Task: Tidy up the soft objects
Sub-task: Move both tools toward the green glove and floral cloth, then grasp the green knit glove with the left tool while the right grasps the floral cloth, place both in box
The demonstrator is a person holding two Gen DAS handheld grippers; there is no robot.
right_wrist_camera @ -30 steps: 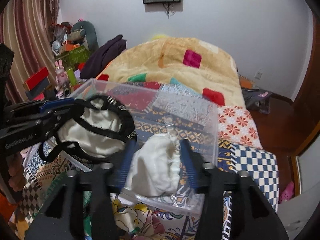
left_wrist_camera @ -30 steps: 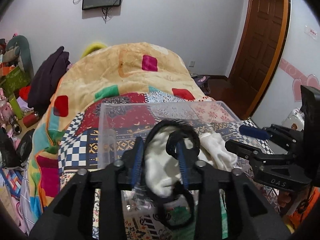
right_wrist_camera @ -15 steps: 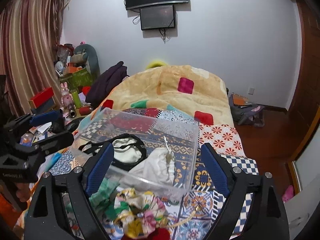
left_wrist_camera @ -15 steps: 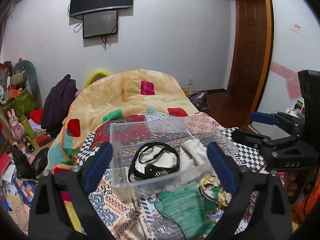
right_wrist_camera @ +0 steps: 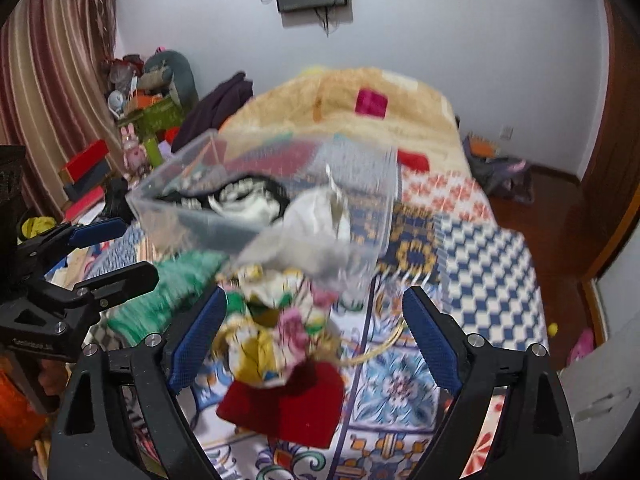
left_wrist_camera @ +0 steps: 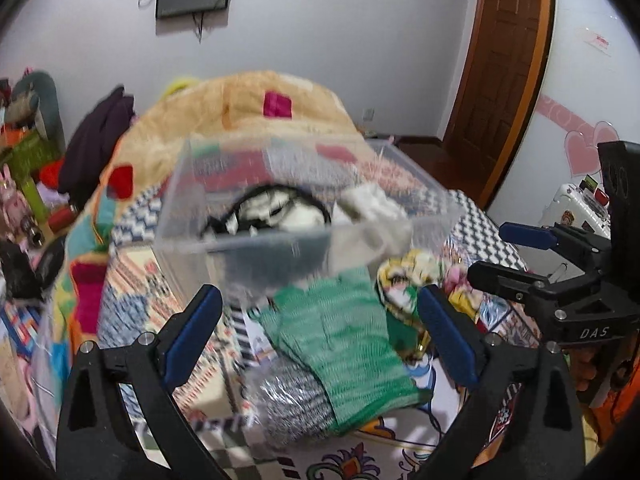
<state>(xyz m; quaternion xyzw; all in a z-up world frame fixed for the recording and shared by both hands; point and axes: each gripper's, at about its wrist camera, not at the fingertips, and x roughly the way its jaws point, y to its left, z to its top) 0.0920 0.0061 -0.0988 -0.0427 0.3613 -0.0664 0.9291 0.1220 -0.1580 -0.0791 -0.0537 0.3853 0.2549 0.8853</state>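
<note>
A clear plastic bin stands on the bed and holds a white garment with black trim and a white cloth. The bin also shows in the right wrist view. A green knit piece and a grey striped piece lie in front of the bin. My left gripper is open and empty above them. My right gripper is open and empty above a floral cloth and a red piece.
A patterned quilt covers the bed, with a tan blanket heaped behind the bin. Clutter and boxes stand along the left. A wooden door is at the right. A white cabinet is near the bed's right side.
Both grippers let go of the garments into the bin, opened wide, pulled back, and now dip toward the loose clothes in front of the bin.
</note>
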